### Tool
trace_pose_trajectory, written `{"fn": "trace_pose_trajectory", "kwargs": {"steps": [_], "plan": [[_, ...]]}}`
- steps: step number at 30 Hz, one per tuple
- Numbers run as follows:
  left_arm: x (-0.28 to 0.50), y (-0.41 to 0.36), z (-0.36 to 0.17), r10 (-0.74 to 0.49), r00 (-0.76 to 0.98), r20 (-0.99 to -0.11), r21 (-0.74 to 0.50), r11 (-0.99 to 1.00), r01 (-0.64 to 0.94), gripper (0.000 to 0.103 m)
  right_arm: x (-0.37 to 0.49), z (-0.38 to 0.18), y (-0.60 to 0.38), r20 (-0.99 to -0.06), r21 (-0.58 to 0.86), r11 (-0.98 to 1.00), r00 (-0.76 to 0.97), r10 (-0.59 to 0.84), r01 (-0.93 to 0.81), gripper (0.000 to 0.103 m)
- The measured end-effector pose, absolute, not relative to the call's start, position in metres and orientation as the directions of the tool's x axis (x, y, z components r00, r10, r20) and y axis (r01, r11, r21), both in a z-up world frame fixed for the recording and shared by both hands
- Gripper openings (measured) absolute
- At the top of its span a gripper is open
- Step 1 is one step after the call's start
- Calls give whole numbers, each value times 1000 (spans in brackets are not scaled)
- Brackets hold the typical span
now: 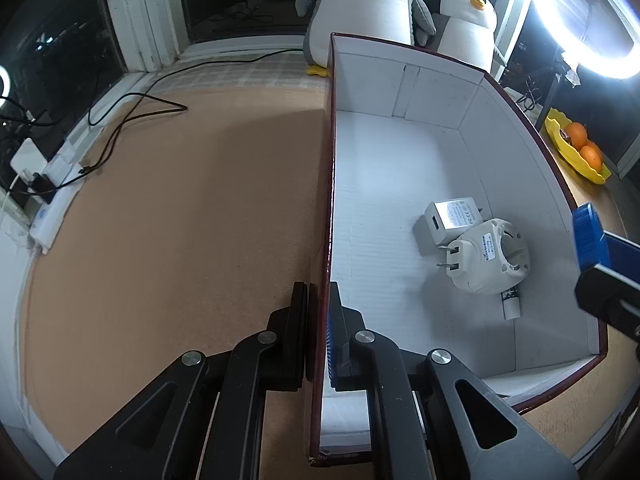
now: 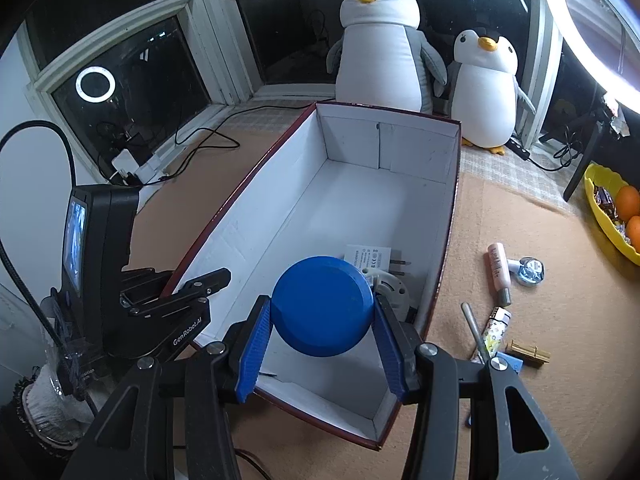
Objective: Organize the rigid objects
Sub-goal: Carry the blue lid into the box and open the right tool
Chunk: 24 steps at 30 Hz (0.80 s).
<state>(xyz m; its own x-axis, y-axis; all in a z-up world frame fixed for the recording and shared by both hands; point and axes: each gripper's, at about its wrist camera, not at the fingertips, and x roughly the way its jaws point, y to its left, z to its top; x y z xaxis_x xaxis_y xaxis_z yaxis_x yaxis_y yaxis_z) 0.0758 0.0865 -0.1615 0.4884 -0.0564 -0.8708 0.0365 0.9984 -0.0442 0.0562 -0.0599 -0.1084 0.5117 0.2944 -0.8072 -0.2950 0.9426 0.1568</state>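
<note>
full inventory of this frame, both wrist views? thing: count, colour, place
box: 1, white inside, dark red rim, centre of table
chargers: 2, white, on the box floor
small tube: 1, white, box floor beside the chargers
blue disc: 1, blue, over the box
loose small items: several, mixed colours, table right of the box
fruit tray: 1, yellow, oranges inside, far right
plush penguins: 2, white and grey, behind the box
ring light: 1, white, top right
left claw: 1, black, shut on the box wall
right claw: 1, blue pads, holding the blue disc

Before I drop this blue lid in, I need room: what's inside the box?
Inside the box: a white charger, a round white plug adapter and a small tube partly covered beneath it.
</note>
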Motion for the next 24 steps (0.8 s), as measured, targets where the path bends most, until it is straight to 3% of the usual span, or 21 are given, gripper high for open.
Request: {"fn": "trace_pose_trajectory", "kwargs": {"steps": [24], "plan": [[76,87,-162,-66,488,-870,-54,998,39,7,56,-113,-52,-817,142,945,503,280,-295,52]]}}
